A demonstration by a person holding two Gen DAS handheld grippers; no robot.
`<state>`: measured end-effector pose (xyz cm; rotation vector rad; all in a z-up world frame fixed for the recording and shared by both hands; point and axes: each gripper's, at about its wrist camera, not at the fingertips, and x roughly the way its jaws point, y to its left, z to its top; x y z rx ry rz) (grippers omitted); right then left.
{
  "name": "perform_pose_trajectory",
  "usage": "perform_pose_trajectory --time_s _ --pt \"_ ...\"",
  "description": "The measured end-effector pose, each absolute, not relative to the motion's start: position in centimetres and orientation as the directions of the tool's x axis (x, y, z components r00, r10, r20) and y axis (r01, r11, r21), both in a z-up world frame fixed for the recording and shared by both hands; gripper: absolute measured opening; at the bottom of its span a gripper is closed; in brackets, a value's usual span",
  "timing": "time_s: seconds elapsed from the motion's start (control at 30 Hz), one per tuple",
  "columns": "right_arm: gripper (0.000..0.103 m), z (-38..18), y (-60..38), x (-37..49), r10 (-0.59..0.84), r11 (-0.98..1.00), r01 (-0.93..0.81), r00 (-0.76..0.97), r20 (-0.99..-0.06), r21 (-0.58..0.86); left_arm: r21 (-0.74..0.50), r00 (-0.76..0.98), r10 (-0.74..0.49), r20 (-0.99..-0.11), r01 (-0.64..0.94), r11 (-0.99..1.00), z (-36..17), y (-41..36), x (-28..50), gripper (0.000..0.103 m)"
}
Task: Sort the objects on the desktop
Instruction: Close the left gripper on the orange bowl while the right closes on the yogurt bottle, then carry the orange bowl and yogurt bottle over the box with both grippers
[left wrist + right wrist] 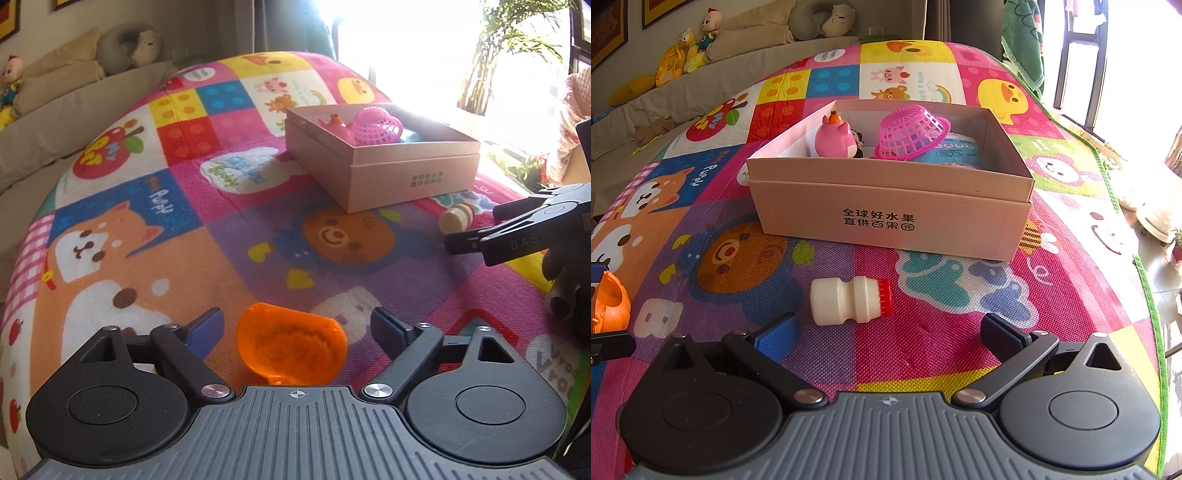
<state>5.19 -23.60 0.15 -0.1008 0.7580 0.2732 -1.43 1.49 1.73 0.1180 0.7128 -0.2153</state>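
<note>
So, left wrist view first: left gripper (297, 330) has jaws spread wide, w/ an orange plastic bowl (291, 345) lying tilted on the play mat (229, 258) right between the pads, not pinched yet. Cardboard box (380, 162) sits at 1 o'clock, well apart, already holding a pink basket (376, 125) and a pink figurine (334, 123). Right gripper (480, 243) pokes in at 3 o'clock, near the small bottle (456, 218).

Right wrist view: right gripper (888, 334) also released, jaws wide, nothing held. Yogurt bottle (851, 301) lies on its side at 12 o'clock, just ahead of the pads, red cap pointing to 3. Box (894, 206) beyond it.

Risks, prob.: the bowl's thin curved rim could squirt out or flip if the jaws close off-centre; the bottle could roll away if one pad nudges it first.
</note>
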Motion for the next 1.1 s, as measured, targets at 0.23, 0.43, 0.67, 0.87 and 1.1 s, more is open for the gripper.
perform_pose_trajectory --time_s 0.23,0.43,0.67,0.87,1.1 --pt "0.103 0.1 -23.6 5.2 0.208 0.960 -0.280 0.693 -0.690 0.008 0.035 0.734 -0.163 -0.659 0.246 0.969 1.8 1.3 -1.8 0.076" --pt "0.103 0.3 -23.7 5.2 0.207 0.960 -0.279 0.697 -0.687 0.006 0.022 0.735 -0.158 -0.660 0.230 0.973 1.7 1.4 -1.9 0.065" --pt "0.091 0.8 -22.8 5.1 0.197 0.952 -0.301 0.724 -0.661 -0.046 0.006 0.733 -0.180 -0.656 0.244 0.970 1.7 1.1 -2.3 0.065" --pt "0.064 1.4 -21.6 5.7 0.226 0.928 -0.366 0.711 -0.666 -0.075 0.001 0.734 -0.182 -0.654 0.241 0.971 1.6 0.8 -2.4 0.065" --pt "0.043 4.9 -22.9 5.6 0.310 0.909 -0.417 0.671 -0.674 0.002 0.017 0.745 -0.198 -0.637 0.271 0.962 3.2 0.1 -1.2 0.065"
